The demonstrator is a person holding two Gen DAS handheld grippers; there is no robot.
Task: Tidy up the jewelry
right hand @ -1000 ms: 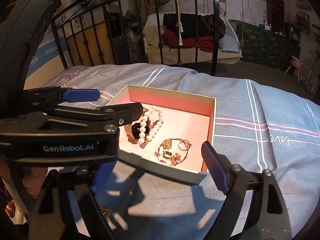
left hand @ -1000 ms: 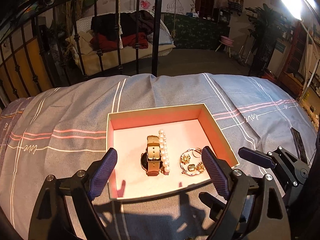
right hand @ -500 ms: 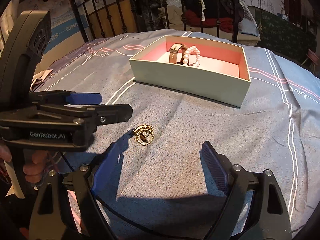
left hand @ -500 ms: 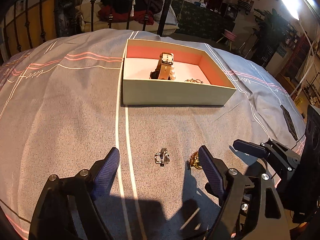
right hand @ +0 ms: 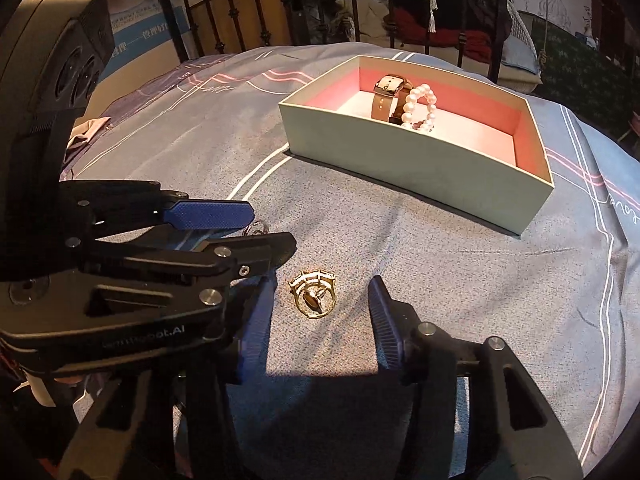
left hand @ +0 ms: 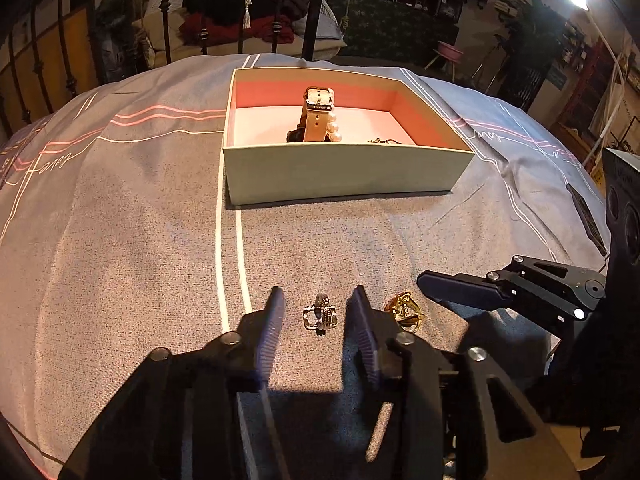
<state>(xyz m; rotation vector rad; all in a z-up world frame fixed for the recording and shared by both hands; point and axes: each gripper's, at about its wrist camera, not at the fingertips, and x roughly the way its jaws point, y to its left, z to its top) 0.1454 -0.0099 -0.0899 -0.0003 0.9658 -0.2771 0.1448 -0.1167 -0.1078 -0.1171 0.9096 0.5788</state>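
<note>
Grey bedspread [left hand: 120, 240] carries a box [left hand: 340, 176] holding a watch [left hand: 316, 120] and pearls [right hand: 420, 108]. Left gripper [left hand: 318, 316], jaws parted, straddles a silver ring [left hand: 320, 317]; right gripper [right hand: 322, 304], also parted, straddles a gold ring [right hand: 314, 294].

The bed cover [left hand: 120, 240] under both tools is grey-blue, crossed by paired white stripes and thin pink lines, with pale script lettering near its edges. Ahead of the left tool [left hand: 318, 304] the box [left hand: 340, 176] is pale mint-green outside, coral-pink on its inner walls and light pink on its floor. Inside it the watch [left hand: 316, 118] has a tan strap with a gold-toned buckle, and the bracelet [right hand: 420, 108] is of white pearls. Between the left tool's fingers lies a silver ring [left hand: 320, 316]; between those of the right tool [right hand: 322, 300] a gold ring [right hand: 314, 299] with a dark stone. Both tools are black with ribbed blue pads [right hand: 208, 214].
</note>
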